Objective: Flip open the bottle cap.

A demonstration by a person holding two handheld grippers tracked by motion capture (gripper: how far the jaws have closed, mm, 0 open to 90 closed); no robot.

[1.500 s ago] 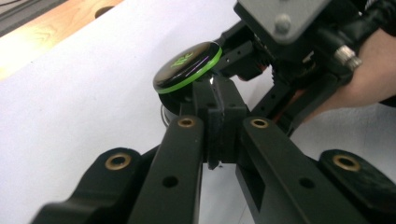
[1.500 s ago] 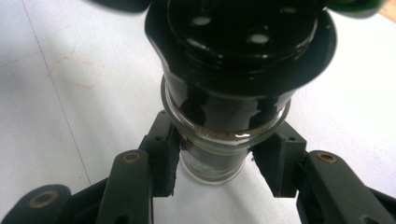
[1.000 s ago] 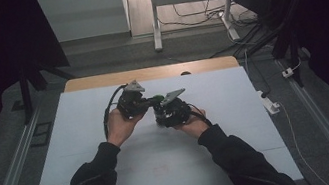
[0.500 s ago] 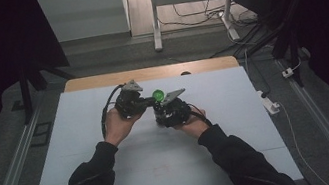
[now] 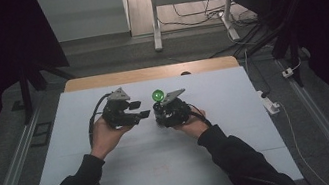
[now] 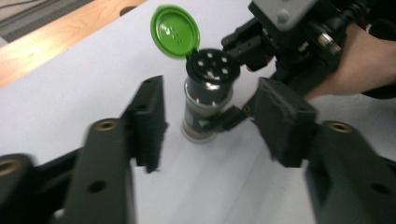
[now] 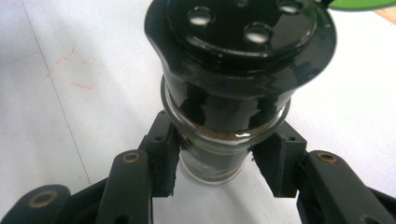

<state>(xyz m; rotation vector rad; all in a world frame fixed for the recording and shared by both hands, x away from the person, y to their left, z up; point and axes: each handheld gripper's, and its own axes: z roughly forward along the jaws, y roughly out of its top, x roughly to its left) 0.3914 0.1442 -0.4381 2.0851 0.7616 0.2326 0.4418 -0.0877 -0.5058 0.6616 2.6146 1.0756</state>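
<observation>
shaker: little glass spice jar [image 6: 207,105] with a black shaker top [image 7: 243,32], standing upright on the white table [image 5: 243,150], roughly mid-table toward the far side
lid: green flip cap [image 6: 175,31] is popped open and tilted back on its hinge; you can see the holes in the black top
right gripper: your right gripper [image 7: 218,161] has its jaws clamped on the glass body low down, one pad on each side; your hand [image 5: 192,126] sits behind it
left gripper: your left gripper [image 6: 210,123] is just beside the jar, jaws spread wide and touching nothing; jar sits in the gap further out
table edge: wooden strip [image 5: 149,73] along the far side
</observation>
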